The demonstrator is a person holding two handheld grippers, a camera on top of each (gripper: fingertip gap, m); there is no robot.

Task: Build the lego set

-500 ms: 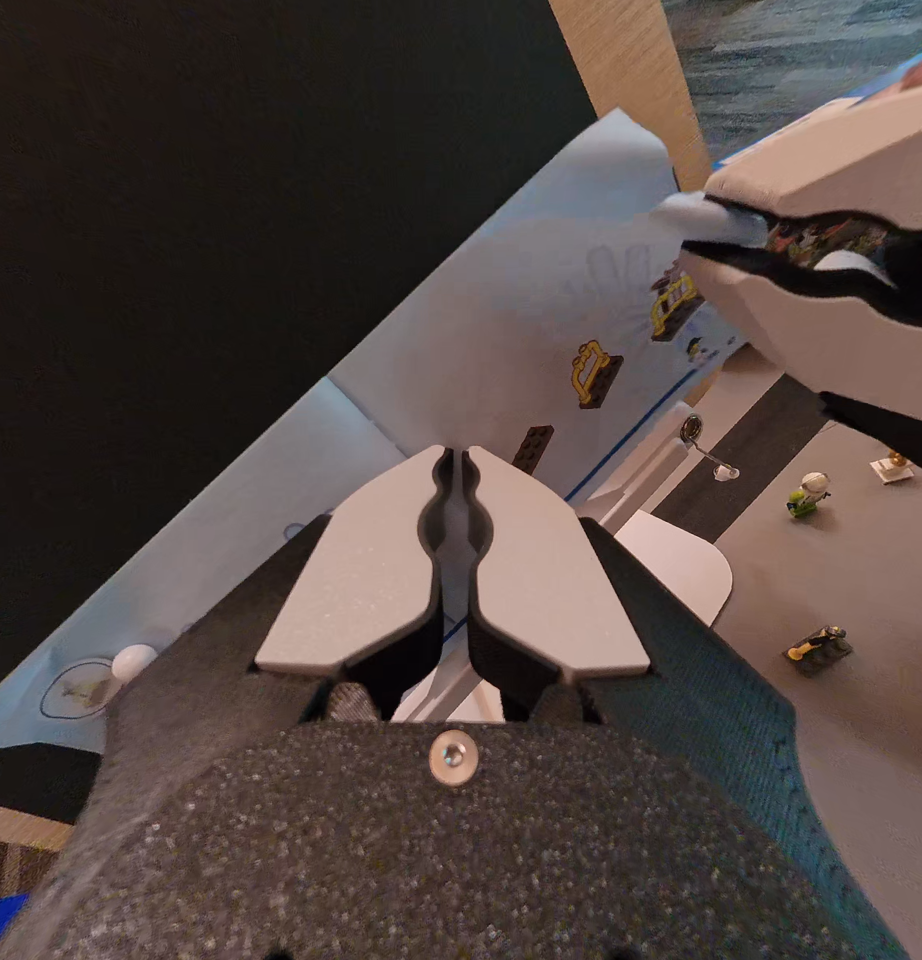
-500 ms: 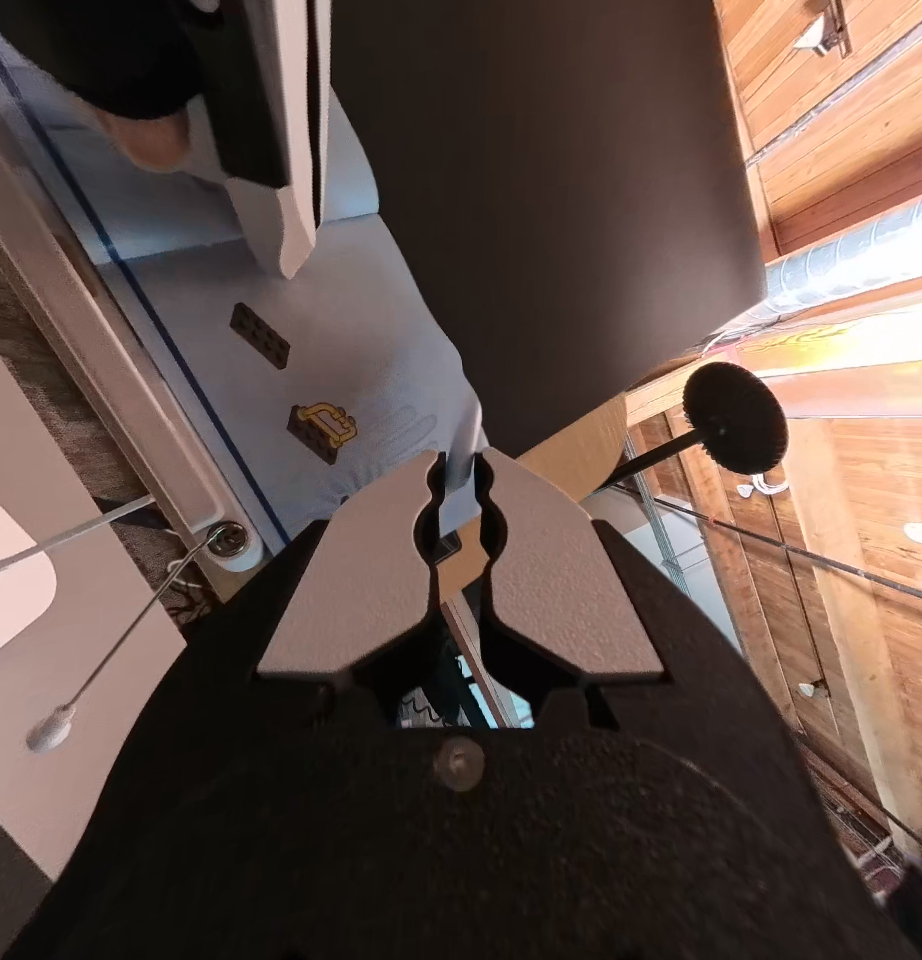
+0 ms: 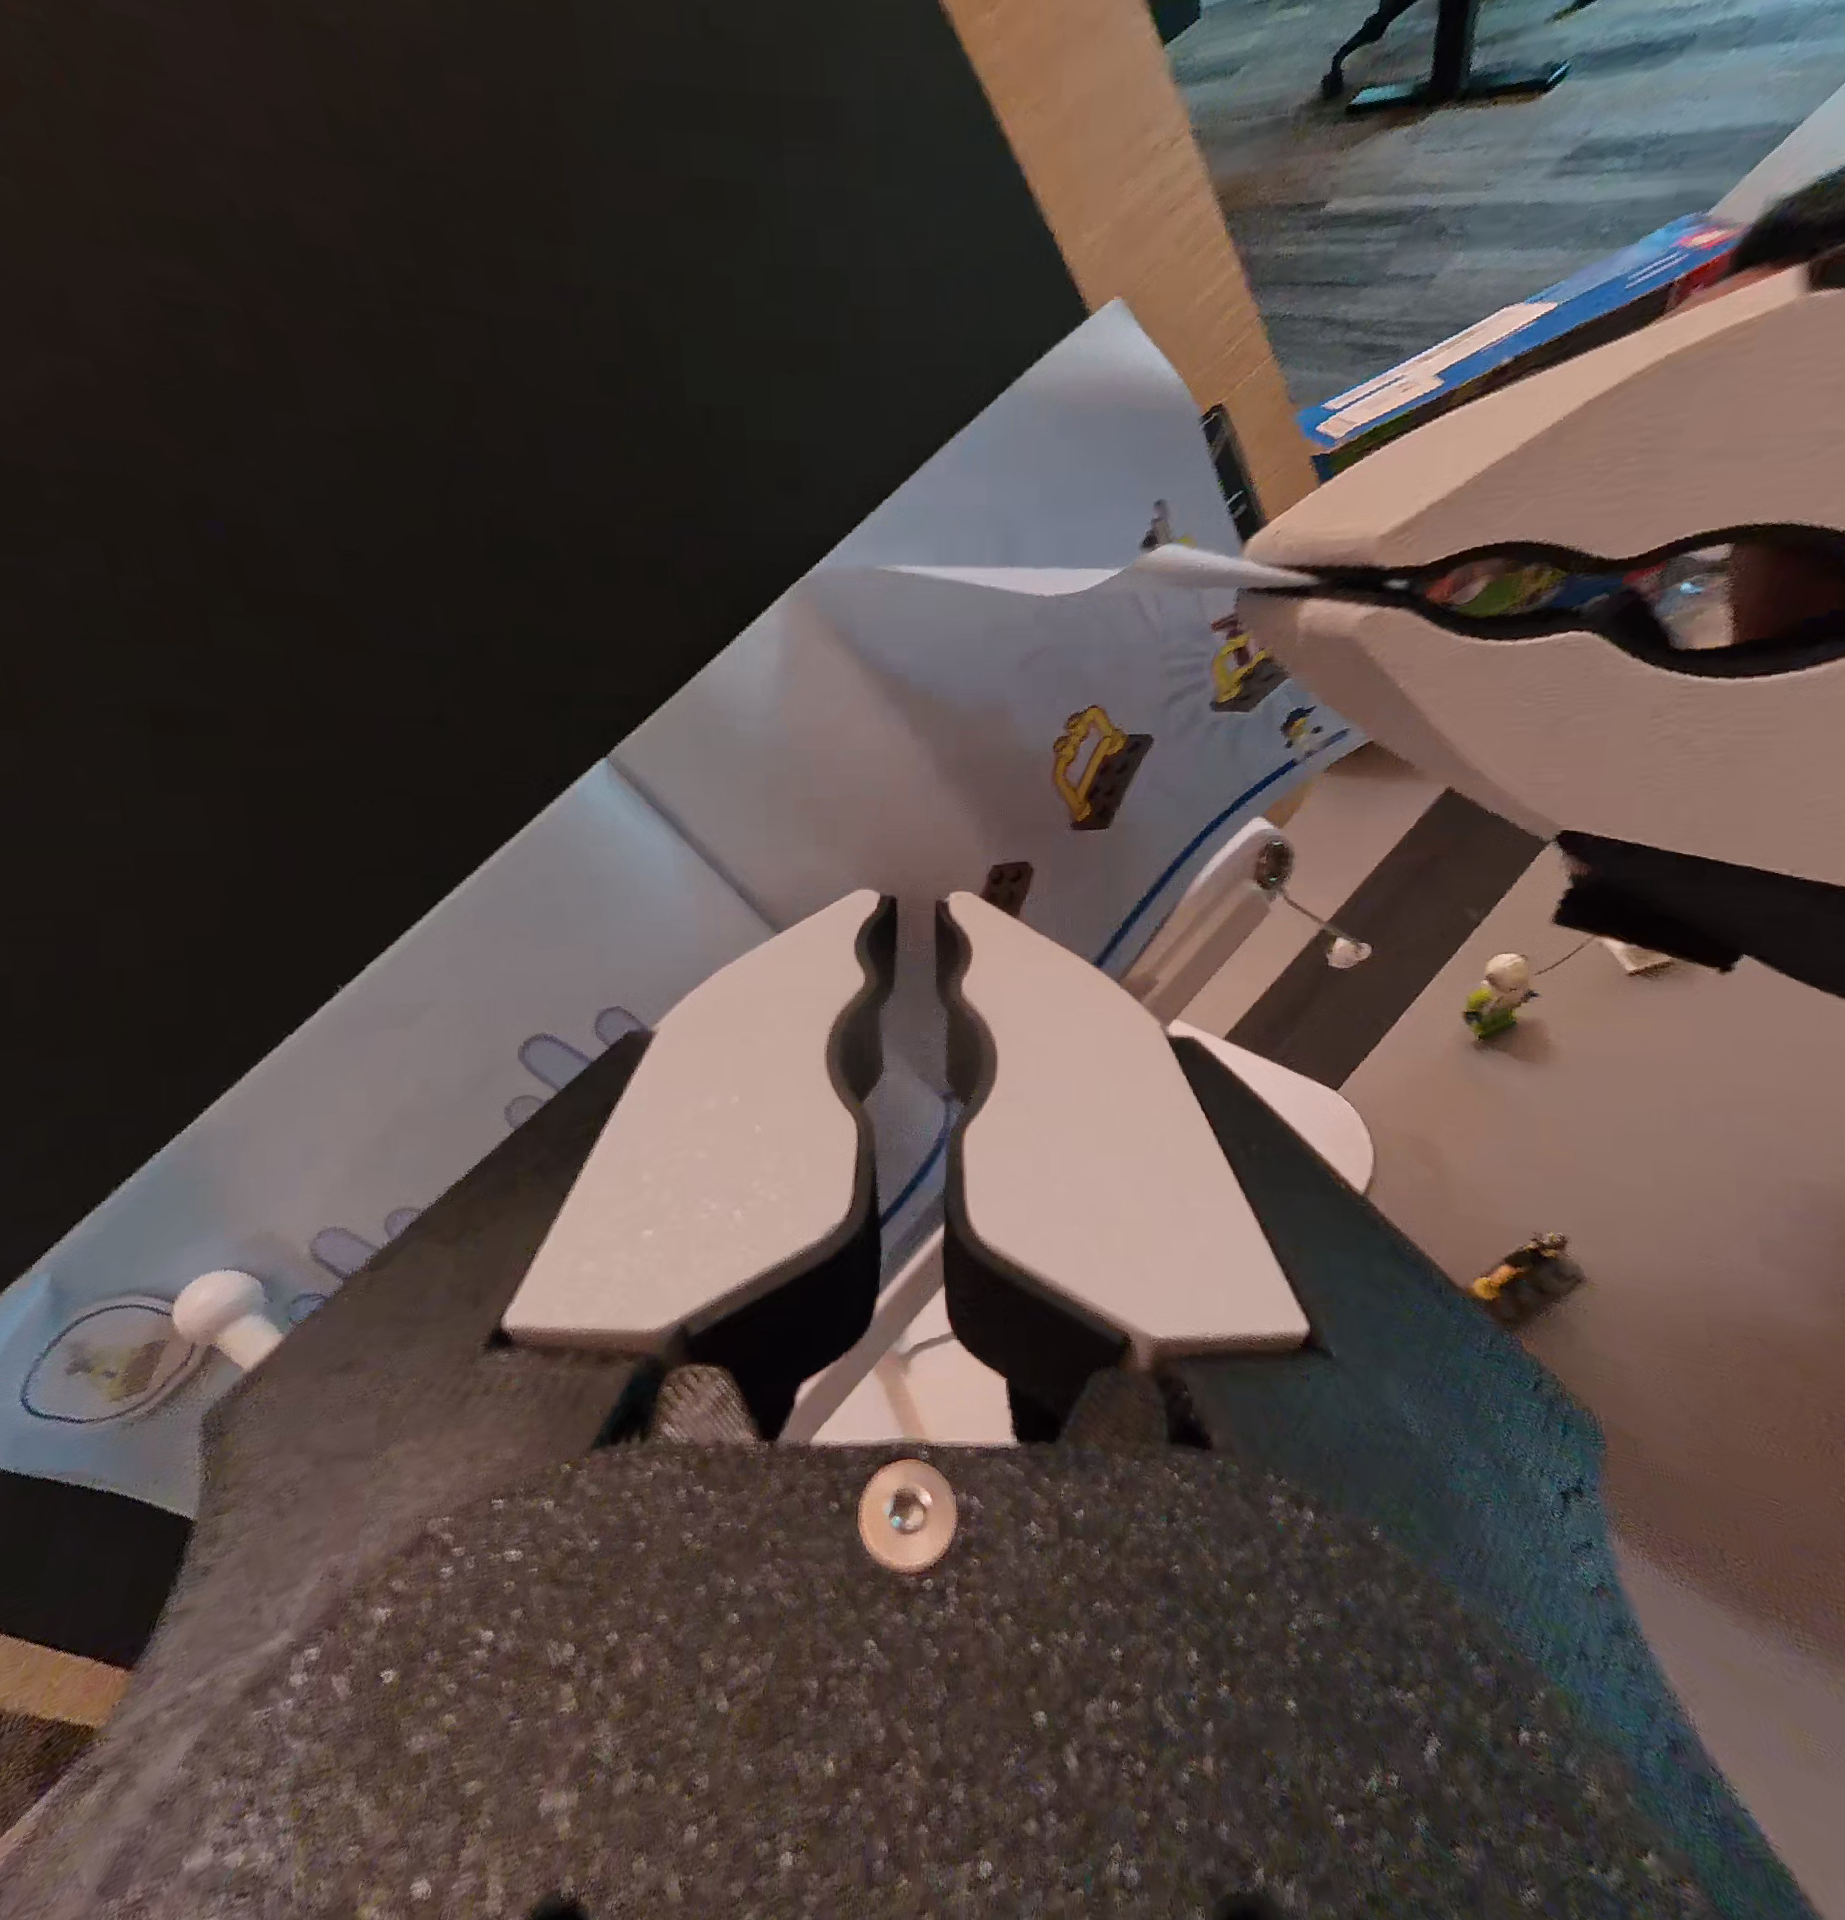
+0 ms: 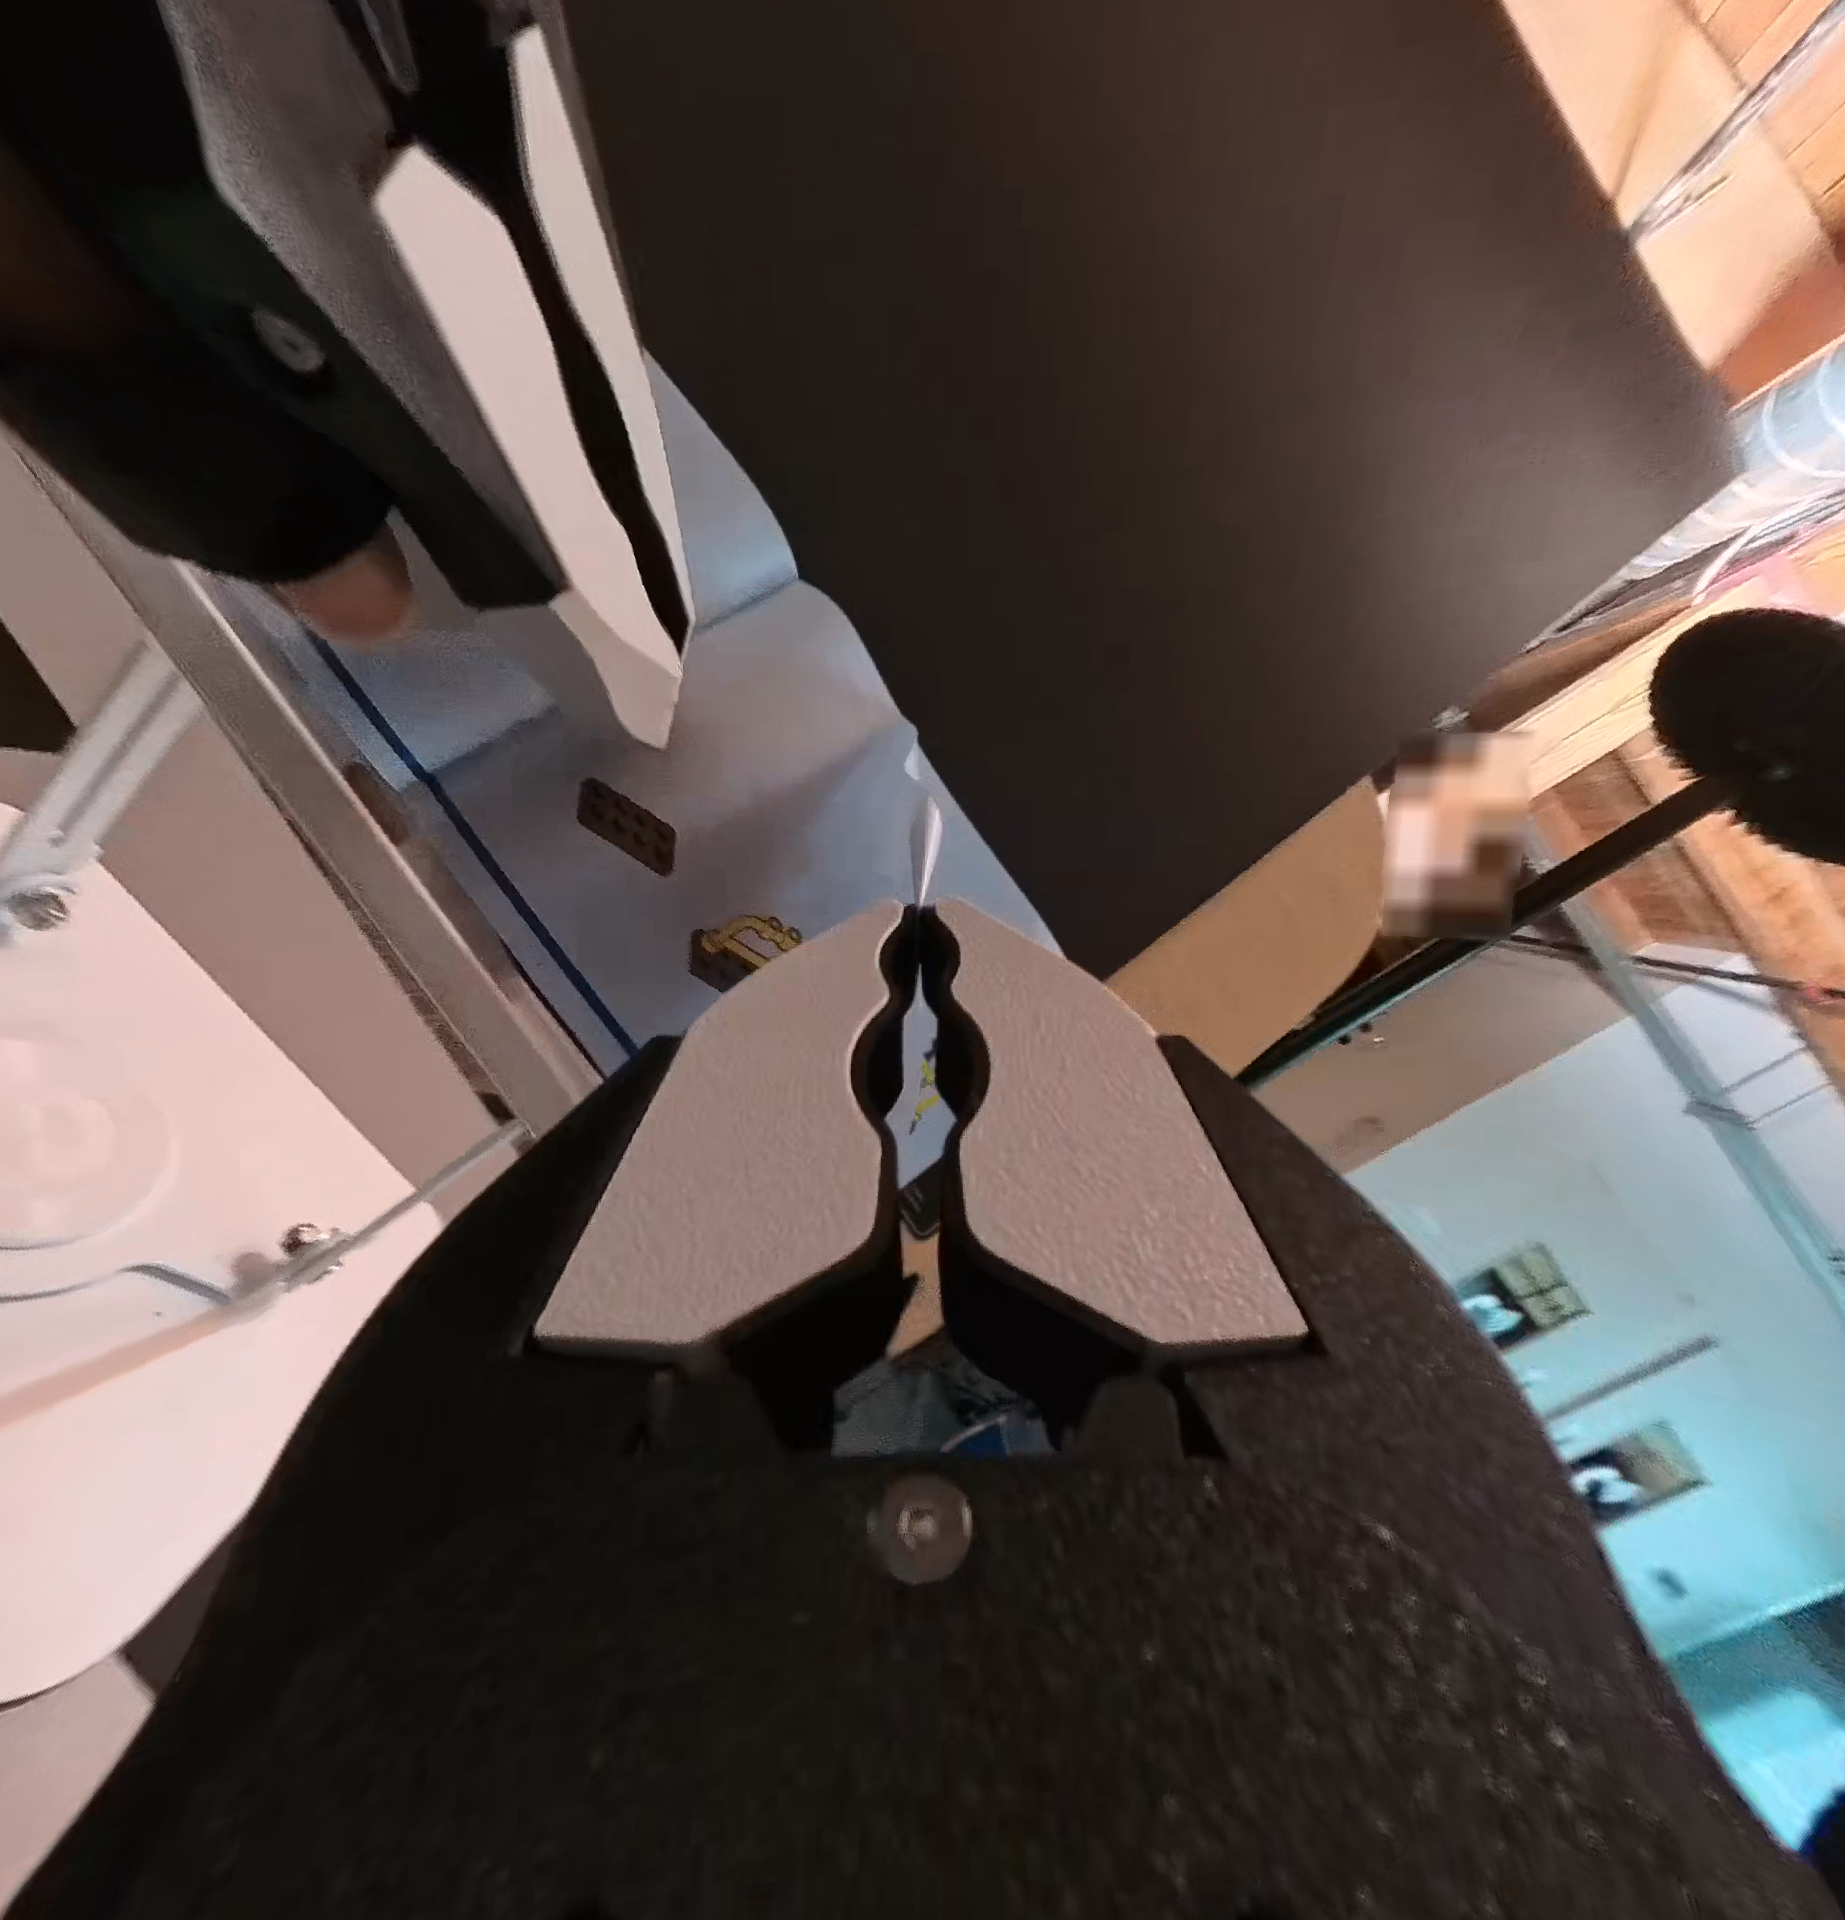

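Pale-blue instruction booklet (image 3: 959,665) page pinched in the right gripper (image 4: 920,912); left gripper (image 3: 916,914) slightly parted, empty. Building seems barely started: minifigure (image 3: 1498,992) and small assembly (image 3: 1526,1262) stand apart.

Right tool (image 4: 919,914) pinched closed, left tool (image 3: 916,909) slightly parted.

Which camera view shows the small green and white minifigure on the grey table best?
The left wrist view: the minifigure stands in plain sight on the grey table, right of the instruction booklet. The right wrist view does not show it.
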